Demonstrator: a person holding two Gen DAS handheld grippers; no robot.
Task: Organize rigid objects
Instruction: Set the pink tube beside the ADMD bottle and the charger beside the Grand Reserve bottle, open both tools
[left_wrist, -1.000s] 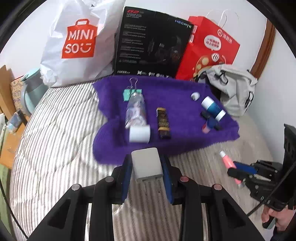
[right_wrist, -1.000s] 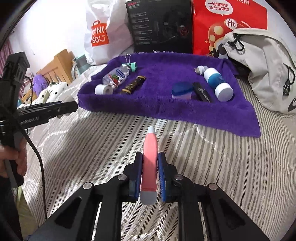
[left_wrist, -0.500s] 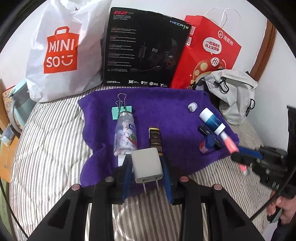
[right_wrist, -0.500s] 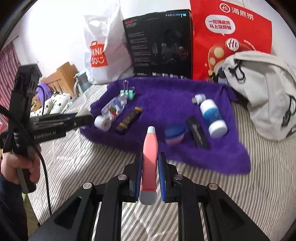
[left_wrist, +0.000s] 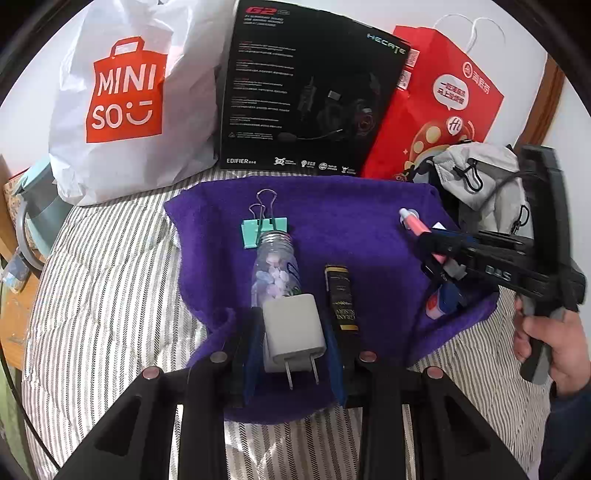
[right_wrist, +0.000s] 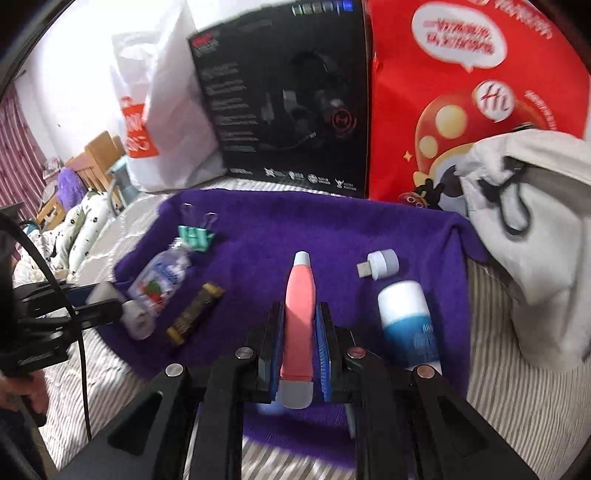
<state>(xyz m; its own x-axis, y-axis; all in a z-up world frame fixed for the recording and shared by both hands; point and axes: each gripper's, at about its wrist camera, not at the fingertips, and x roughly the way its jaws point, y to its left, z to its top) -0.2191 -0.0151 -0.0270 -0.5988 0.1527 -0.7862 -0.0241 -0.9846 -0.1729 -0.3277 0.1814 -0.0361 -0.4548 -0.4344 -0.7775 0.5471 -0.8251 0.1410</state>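
My left gripper (left_wrist: 293, 334) is shut on a white wall charger (left_wrist: 293, 332), prongs toward the camera, low over the near edge of the purple towel (left_wrist: 351, 221). My right gripper (right_wrist: 299, 332) is shut on a pink tube (right_wrist: 300, 295) with a grey tip, held over the towel (right_wrist: 314, 229); it also shows in the left wrist view (left_wrist: 443, 243). On the towel lie a clear bottle (left_wrist: 273, 269), a teal binder clip (left_wrist: 264, 227), a dark bar (left_wrist: 341, 299), a blue-and-white bottle (right_wrist: 406, 317) and a small USB plug (right_wrist: 380, 264).
A Miniso bag (left_wrist: 129, 96), a black headset box (left_wrist: 310, 92) and a red paper bag (left_wrist: 436, 107) stand behind the towel. A grey backpack (right_wrist: 535, 229) lies at the right. The towel rests on a striped bedspread (left_wrist: 103, 295).
Both grippers have moved forward from over the bedspread to over the towel, each still holding its object. The right gripper with the pink tube has come in between the bar and the blue-and-white bottle.
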